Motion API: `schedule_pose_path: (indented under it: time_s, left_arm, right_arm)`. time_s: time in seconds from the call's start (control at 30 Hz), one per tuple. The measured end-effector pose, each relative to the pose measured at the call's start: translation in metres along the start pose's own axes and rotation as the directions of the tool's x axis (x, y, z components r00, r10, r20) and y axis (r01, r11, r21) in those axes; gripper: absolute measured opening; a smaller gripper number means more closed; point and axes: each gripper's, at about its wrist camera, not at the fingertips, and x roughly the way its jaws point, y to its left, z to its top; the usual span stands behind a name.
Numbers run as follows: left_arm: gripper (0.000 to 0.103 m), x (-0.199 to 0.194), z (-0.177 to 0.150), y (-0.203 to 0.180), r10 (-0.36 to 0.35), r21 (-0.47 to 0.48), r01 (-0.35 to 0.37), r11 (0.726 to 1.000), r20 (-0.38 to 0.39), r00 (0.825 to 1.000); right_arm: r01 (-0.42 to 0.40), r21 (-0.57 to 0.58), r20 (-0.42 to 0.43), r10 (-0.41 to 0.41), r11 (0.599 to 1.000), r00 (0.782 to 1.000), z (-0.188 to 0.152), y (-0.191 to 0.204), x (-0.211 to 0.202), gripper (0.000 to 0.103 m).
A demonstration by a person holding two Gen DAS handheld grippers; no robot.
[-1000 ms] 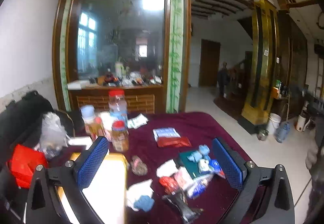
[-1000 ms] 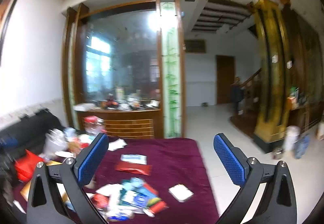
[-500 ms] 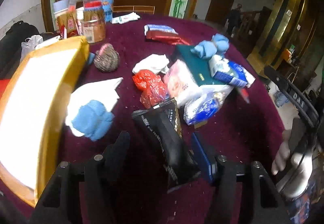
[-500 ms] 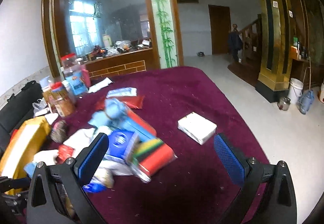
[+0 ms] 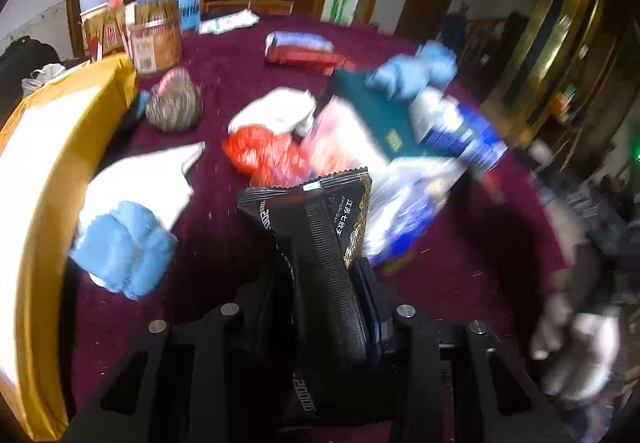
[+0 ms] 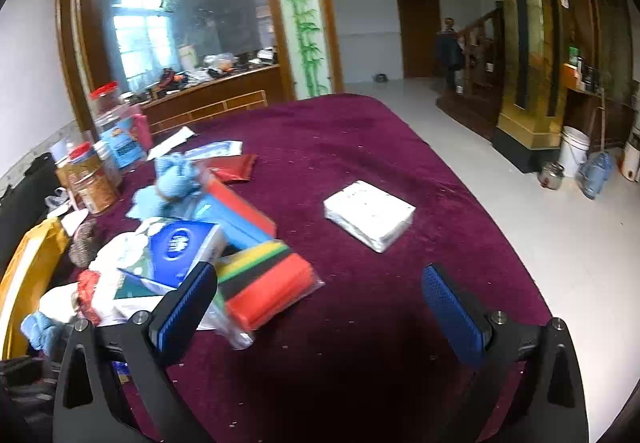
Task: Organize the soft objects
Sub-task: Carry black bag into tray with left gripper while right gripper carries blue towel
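My left gripper (image 5: pixel 324 283) is shut on a black snack packet (image 5: pixel 316 239) with gold lettering, held above the maroon tablecloth (image 5: pixel 224 243). Around it lie a blue cloth (image 5: pixel 124 247) on white paper, a red bag (image 5: pixel 260 155), a white cloth (image 5: pixel 276 111), a brown scrubber (image 5: pixel 174 107) and a heap of packets with another blue cloth (image 5: pixel 412 73). My right gripper (image 6: pixel 316 307) is open and empty above the cloth; a pack of coloured sponges (image 6: pixel 264 275), a blue tissue pack (image 6: pixel 180 247) and a white tissue pack (image 6: pixel 370 215) lie ahead.
A yellow tray (image 5: pixel 44 171) stands at the table's left edge. Jars and bottles (image 5: pixel 156 31) stand at the far left corner. The table's right edge (image 6: pixel 500 211) drops to a tiled floor with buckets (image 6: pixel 574 155).
My left gripper came down from above the table, closed on the black packet and lifted it. My right gripper dropped lower and closer to the heap, still open.
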Motion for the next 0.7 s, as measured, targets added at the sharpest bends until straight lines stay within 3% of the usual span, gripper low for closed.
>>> schedule_pose_path:
  time_s: [0.13, 0.27, 0.4, 0.47, 0.5, 0.57, 0.6, 0.7]
  left_arm:
    - [0.038, -0.053, 0.006, 0.013, -0.116, -0.022, 0.118, 0.993, 0.083, 0.99]
    - [0.039, -0.109, 0.018, 0.051, -0.153, -0.047, 0.164, 0.985, 0.179, 0.972]
    - [0.039, -0.155, 0.015, 0.102, -0.114, -0.076, 0.142, 0.987, 0.293, 0.949]
    - [0.039, -0.166, 0.011, 0.12, -0.088, -0.095, 0.127, 0.987, 0.336, 0.938]
    - [0.039, -0.171, 0.007, 0.132, -0.077, -0.11, 0.124, 0.986, 0.354, 0.932]
    - [0.039, -0.174, 0.0, 0.147, -0.071, -0.136, 0.128, 0.982, 0.366, 0.928]
    - [0.039, -0.175, -0.004, 0.155, -0.069, -0.15, 0.131, 0.98, 0.366, 0.928]
    - [0.039, -0.178, -0.015, 0.176, -0.048, -0.19, 0.124, 0.974, 0.36, 0.932]
  right_arm:
    - [0.043, 0.014, -0.008, -0.043, 0.999, 0.999, -0.001, -0.005, 0.004, 0.102]
    - [0.055, -0.004, -0.03, -0.055, 0.998, 0.998, 0.001, 0.005, -0.005, 0.103]
    - [-0.156, 0.004, -0.04, 0.156, 0.988, 0.987, 0.012, 0.048, -0.049, 0.103]
    - [-0.295, -0.08, -0.096, 0.287, 0.952, 0.953, 0.014, 0.095, -0.061, 0.103]
    - [-0.374, -0.117, -0.158, 0.354, 0.92, 0.922, 0.011, 0.124, -0.061, 0.103]
    - [-0.462, -0.147, -0.266, 0.415, 0.874, 0.87, 0.0, 0.165, -0.052, 0.102]
    - [-0.485, -0.162, -0.311, 0.422, 0.859, 0.851, -0.007, 0.184, -0.046, 0.094]
    - [-0.498, -0.25, -0.401, 0.379, 0.83, 0.834, -0.031, 0.238, -0.024, 0.068]
